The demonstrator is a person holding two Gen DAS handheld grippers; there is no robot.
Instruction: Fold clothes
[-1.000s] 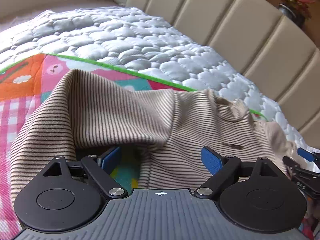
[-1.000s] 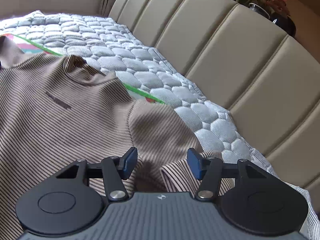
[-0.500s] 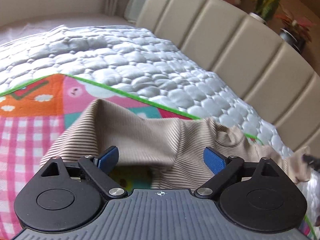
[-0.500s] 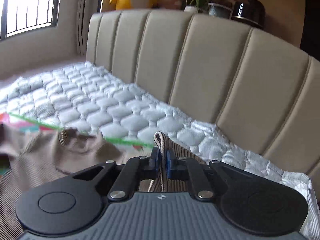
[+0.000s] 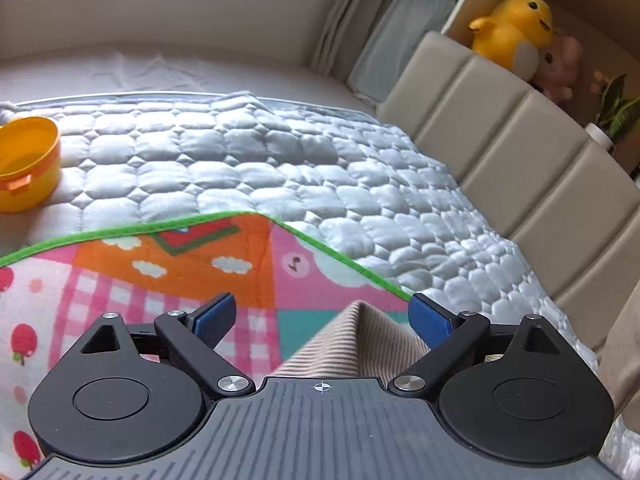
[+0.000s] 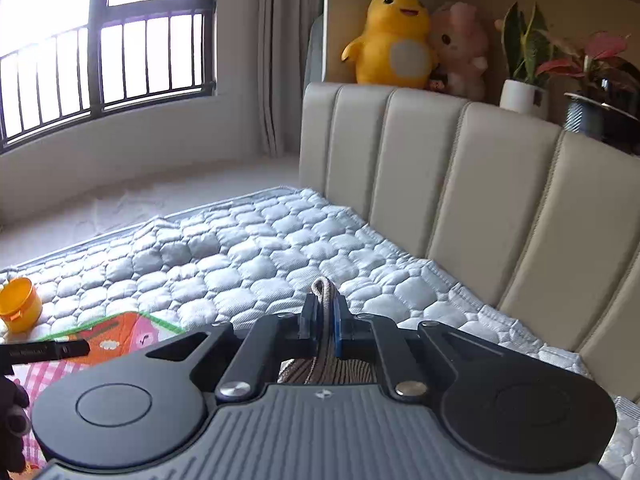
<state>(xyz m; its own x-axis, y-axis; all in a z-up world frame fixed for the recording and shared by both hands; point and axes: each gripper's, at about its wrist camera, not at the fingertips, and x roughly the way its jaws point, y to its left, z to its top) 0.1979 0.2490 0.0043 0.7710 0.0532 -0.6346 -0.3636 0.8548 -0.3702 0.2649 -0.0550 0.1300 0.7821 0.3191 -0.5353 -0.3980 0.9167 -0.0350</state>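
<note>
My right tongs (image 6: 324,320) are clenched on a fold of the striped shirt (image 6: 325,354); my left tongs (image 5: 322,320) gape released above the bed's colourful mat (image 5: 168,276).

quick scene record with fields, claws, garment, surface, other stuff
right claw: shut on a fold of the striped top, which pokes up between the blue pads
left claw: open, a peak of the striped top between the pads but not pinched
surface: colourful play mat with green edge, lying on a grey quilted mattress
behind: beige padded headboard
on mattress: yellow tub, open top
on ledge: yellow plush, pink plush, potted plants
</note>
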